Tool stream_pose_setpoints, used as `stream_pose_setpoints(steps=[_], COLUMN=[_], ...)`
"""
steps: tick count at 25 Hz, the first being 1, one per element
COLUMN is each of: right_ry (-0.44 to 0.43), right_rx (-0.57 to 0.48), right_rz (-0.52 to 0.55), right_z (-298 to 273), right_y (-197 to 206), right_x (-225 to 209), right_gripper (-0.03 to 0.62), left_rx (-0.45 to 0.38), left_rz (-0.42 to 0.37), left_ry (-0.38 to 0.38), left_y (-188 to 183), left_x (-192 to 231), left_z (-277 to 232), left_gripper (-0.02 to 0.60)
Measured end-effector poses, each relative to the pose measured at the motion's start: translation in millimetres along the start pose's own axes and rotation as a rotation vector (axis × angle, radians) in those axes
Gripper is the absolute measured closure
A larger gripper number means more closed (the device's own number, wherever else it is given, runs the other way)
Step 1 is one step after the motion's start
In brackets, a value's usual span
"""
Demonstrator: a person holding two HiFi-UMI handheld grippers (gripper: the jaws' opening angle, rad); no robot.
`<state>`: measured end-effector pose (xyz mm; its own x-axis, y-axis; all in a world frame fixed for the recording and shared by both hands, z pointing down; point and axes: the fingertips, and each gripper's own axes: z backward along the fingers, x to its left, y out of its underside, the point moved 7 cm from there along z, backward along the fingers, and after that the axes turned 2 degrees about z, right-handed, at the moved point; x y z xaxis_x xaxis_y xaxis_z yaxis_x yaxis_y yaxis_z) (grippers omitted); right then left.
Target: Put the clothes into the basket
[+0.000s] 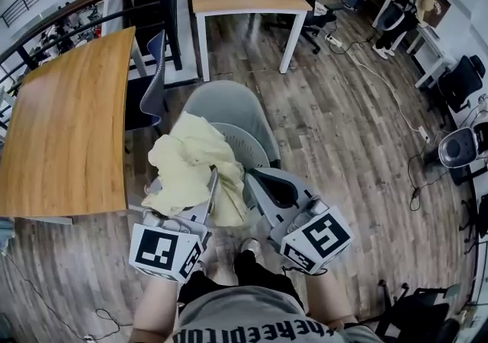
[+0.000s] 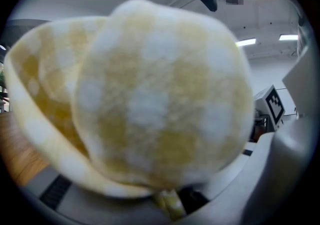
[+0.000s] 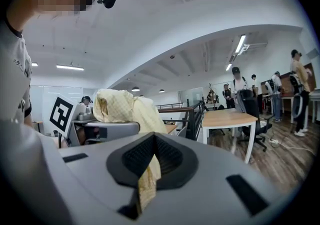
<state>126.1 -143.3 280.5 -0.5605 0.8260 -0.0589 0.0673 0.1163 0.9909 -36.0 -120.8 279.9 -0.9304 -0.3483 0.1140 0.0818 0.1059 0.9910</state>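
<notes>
Hanging between both tongs, the yellow cloth [image 1: 187, 166] is up over a grey chair [image 1: 229, 101]; no basket in sight. The left gripper [image 1: 211, 185] pinches a thick bunch, while the right gripper [image 1: 255, 181] is pressed on only a thin edge strip. Risk, imo: that edge slips out w/ any tug and the cloth sags to the floor [image 1: 343, 128].

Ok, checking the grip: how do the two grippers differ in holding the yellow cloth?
The left gripper carries most of the cloth, heaped over its jaws; the right gripper pinches only a thin edge. Fabric fills the left gripper's view, not the right's. Both grip it.
</notes>
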Motion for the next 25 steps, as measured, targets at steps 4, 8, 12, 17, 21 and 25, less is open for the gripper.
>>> stream_pose_setpoints(steps=[4, 8, 12, 17, 21, 25], right_ry=[-0.048, -0.089, -0.123, -0.133, -0.136, -0.138], right_rx=[0.0, 0.003, 0.005, 0.01, 0.017, 0.031], right_rz=[0.006, 0.006, -0.007, -0.035, -0.048, -0.06], right_z=[-3.8, -4.0, -2.8, -6.7, -11.9, -21.0], right_y=[1.0, 2.3, 7.9, 15.7, 20.1, 24.0], right_x=[-14.0, -28.8, -41.3, -53.7, -58.8, -62.3], right_gripper=[0.585, 0.585, 0.585, 0.585, 0.585, 0.585], left_rx=[-0.008, -0.013, -0.011, 0.014, 0.028, 0.043], left_rz=[-0.001, -0.001, 0.001, 0.0, 0.0, 0.006], left_ry=[-0.048, -0.094, -0.132, -0.151, -0.152, -0.15], left_y=[1.3, 1.2, 5.6, 13.2, 18.8, 22.2], left_x=[-4.1, -9.9, -15.8, -17.7, -15.6, -7.5], left_z=[-7.3, -16.0, -22.2, -30.0, -35.8, -44.3], left_gripper=[0.411, 0.411, 0.411, 0.411, 0.411, 0.411])
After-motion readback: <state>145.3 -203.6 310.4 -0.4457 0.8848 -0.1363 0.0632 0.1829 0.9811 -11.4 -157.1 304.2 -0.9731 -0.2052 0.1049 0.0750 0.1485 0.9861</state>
